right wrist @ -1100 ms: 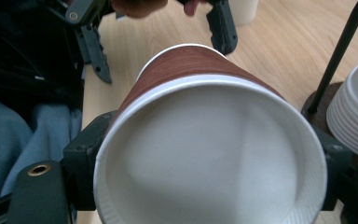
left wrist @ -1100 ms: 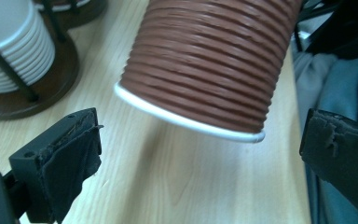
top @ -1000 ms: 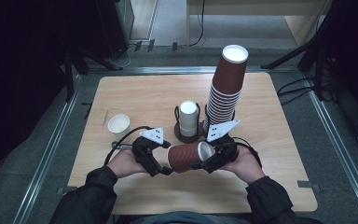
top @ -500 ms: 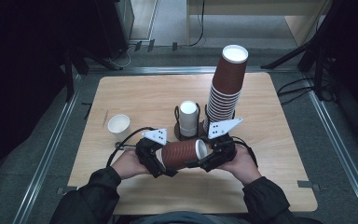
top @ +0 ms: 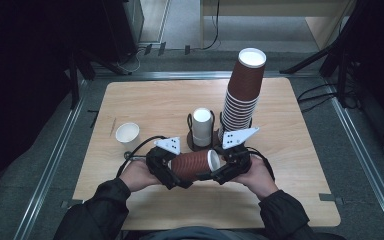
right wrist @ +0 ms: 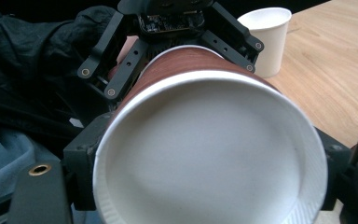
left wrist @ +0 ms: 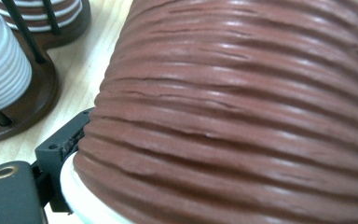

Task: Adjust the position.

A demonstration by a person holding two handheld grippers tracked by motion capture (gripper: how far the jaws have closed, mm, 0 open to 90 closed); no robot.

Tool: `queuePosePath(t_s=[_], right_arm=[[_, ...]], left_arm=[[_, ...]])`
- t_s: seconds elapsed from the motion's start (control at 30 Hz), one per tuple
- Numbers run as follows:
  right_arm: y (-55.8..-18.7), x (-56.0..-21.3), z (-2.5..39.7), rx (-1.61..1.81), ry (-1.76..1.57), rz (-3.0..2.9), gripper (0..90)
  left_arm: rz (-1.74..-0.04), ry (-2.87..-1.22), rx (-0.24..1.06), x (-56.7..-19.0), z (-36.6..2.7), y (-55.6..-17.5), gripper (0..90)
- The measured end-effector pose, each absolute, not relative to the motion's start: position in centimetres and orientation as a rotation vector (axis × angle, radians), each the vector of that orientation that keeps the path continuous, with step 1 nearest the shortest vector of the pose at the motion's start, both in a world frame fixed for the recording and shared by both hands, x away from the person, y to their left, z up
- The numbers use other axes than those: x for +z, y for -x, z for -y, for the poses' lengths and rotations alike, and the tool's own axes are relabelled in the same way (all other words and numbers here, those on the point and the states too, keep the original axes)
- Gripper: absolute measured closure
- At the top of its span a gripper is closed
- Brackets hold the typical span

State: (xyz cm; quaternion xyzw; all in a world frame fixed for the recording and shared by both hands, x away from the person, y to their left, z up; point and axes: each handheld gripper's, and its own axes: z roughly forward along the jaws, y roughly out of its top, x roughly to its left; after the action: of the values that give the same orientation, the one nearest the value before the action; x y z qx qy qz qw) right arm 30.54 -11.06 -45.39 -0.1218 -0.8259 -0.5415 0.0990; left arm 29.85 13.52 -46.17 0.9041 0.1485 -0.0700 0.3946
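A brown ribbed paper cup [top: 192, 165] lies on its side in the air above the table's front, held between both grippers. My left gripper [top: 171, 172] is shut on its base end; one black finger [left wrist: 60, 147] presses the ribbed wall [left wrist: 233, 107]. My right gripper [top: 221, 170] is shut on the rim end. In the right gripper view the cup's white inside [right wrist: 209, 158] faces the camera, with black jaws on both sides of the rim. The left gripper [right wrist: 172, 42] clamps the far end.
A tall stack of brown cups [top: 242, 95] leans in a dark wire holder [top: 200, 146] just behind my hands. Beside it stands a short stack of white cups [top: 202, 127]. A single white cup [top: 127, 133] sits on the wooden table [top: 290, 130] at the left.
Both grippers have carried the brown cup slightly to the left, still held between them. Nothing else on the table has moved.
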Motion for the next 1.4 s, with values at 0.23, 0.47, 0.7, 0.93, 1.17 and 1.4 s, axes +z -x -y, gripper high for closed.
queuePosePath(t_s=[0.23,0.47,0.7,0.93,1.17,1.4], right_arm=[[-30.6,-45.3,11.1,-1.601,0.383,2.391,17.6],[-30.7,-45.4,11.2,-1.533,0.386,2.444,14.1],[-30.5,-45.7,11.3,-1.443,0.370,2.545,13.9],[-30.6,-45.9,11.7,-1.390,0.373,2.614,14.0],[-30.7,-46.2,11.8,-1.324,0.384,2.700,14.3],[-30.7,-46.6,11.7,-1.262,0.387,2.774,14.3]], left_arm=[[-0.366,-2.296,-0.180,-45.7,-13.6,-29.7,8.3],[-0.375,-2.315,-0.186,-45.5,-14.1,-29.7,8.4],[-0.372,-2.322,-0.169,-45.0,-14.7,-29.7,8.3],[-0.383,-2.336,-0.141,-44.7,-15.2,-30.0,8.3],[-0.382,-2.385,-0.109,-44.6,-15.2,-30.7,8.4],[-0.371,-2.453,-0.097,-44.9,-14.6,-31.5,8.3]])
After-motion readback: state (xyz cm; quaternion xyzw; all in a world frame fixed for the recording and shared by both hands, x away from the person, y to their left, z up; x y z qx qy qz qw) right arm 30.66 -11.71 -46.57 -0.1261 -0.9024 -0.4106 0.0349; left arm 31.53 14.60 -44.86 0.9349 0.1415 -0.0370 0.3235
